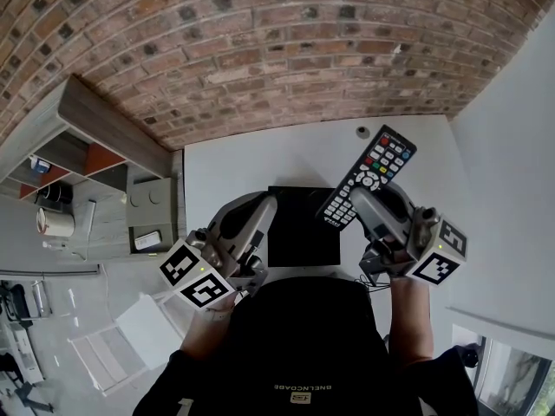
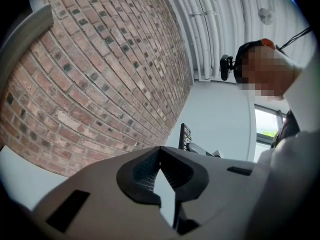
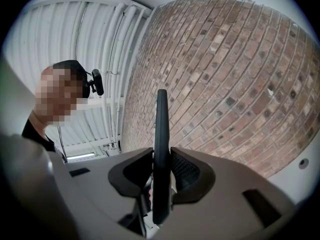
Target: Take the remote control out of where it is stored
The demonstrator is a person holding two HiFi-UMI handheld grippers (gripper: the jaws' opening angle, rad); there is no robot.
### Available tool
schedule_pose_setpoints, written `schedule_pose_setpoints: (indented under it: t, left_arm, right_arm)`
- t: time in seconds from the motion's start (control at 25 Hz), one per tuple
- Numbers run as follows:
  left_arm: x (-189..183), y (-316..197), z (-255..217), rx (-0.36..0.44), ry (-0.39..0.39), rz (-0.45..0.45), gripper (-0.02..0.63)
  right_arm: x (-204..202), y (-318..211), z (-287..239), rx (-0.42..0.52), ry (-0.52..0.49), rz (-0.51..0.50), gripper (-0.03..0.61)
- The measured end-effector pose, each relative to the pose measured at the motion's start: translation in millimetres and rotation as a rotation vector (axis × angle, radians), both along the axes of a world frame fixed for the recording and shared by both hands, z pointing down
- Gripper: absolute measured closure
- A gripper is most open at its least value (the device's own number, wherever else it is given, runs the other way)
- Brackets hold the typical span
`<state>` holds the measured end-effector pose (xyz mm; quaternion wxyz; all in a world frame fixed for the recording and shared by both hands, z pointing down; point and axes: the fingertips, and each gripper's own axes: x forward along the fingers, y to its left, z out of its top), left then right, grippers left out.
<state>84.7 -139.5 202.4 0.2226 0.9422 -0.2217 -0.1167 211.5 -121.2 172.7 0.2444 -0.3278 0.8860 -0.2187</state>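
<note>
— Above the white table [image 1: 234,159], where is the remote control to be found?

— Off the table altogether. A black square box [image 1: 303,232] is seen lying on the table between the two grippers, and nothing can be made out in it. The remote control [image 1: 368,176] is held up clear of that box, just to its right.

— By which gripper is it held?

— By the right gripper [image 1: 362,201], whose jaws are clamped on the near end of the remote control. In the right gripper view it is seen edge-on between the pads. The left gripper [image 1: 264,204] is pressed together with nothing in it, and lies on the other side of the box from the remote control.

— And how is the long axis laid?

— It runs straight on from the right gripper, away from the person and towards the brick wall [image 1: 260,50]. In the head view it is tilted to the right, with the buttons showing.

— What is to be judged from that?

— If the box is the store, the taking-out looks done. Any setting-down would fall to the right gripper, and room must be allowed for the free end projecting ahead of the jaws.
</note>
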Motion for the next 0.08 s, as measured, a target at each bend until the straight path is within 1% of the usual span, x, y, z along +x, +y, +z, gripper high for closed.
schedule_pose_setpoints:
  t: [0.08]
  left_arm:
    - [0.4,-0.6,0.4,0.001,-0.003,0.0,0.609]
  right_arm:
    - [-0.2,-1.4,1.2,-0.002,0.002,-0.002,0.473]
